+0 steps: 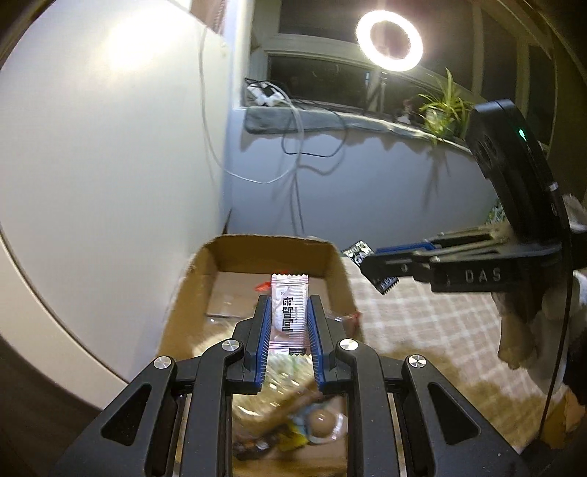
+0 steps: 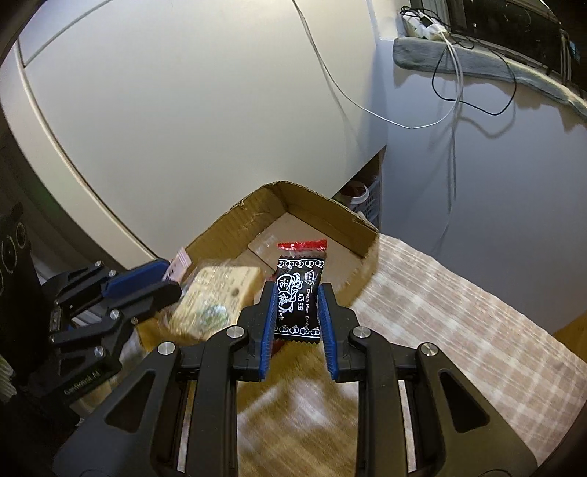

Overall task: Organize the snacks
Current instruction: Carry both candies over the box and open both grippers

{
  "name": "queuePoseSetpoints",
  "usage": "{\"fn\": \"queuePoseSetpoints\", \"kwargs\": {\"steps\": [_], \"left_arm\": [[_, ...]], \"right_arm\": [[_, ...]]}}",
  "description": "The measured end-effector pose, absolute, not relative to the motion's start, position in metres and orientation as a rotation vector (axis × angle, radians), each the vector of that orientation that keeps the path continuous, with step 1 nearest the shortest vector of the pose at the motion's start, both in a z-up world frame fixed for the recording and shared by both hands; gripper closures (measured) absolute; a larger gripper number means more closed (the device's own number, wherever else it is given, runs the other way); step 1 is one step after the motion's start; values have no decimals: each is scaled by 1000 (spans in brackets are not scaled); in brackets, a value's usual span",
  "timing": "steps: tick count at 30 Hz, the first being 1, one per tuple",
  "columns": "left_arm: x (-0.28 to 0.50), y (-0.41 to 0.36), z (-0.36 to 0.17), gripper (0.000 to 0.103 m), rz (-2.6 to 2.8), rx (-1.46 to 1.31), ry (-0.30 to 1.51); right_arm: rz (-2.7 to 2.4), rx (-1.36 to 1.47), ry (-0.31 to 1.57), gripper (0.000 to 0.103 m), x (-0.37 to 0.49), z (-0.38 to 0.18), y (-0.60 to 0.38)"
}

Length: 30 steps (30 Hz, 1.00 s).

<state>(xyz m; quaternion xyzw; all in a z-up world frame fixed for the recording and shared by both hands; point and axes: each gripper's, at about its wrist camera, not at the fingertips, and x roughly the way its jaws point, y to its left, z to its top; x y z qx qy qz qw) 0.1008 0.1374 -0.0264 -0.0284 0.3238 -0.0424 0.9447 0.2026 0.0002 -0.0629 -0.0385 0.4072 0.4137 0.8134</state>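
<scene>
Both claws tilted down over cardboard box. Left claw clamped white sachet; right claw clamped black candy packet.

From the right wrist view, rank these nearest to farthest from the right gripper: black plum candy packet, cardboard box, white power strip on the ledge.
1. Black plum candy packet: clamped in the right gripper.
2. Cardboard box: just beyond, on the checked cloth.
3. White power strip: far, upper right on the ledge.
</scene>
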Motion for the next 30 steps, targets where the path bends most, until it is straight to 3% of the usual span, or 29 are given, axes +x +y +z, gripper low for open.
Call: {"fn": "queuePoseSetpoints", "kwargs": {"steps": [27,30], "left_arm": [[136,150,-41,84,-32,-68,700],[136,151,-41,82,-25,-67,699]], "right_arm": [[891,-106,917,79,230,-85,33],[889,-108,916,71,229,-84,33]]}}
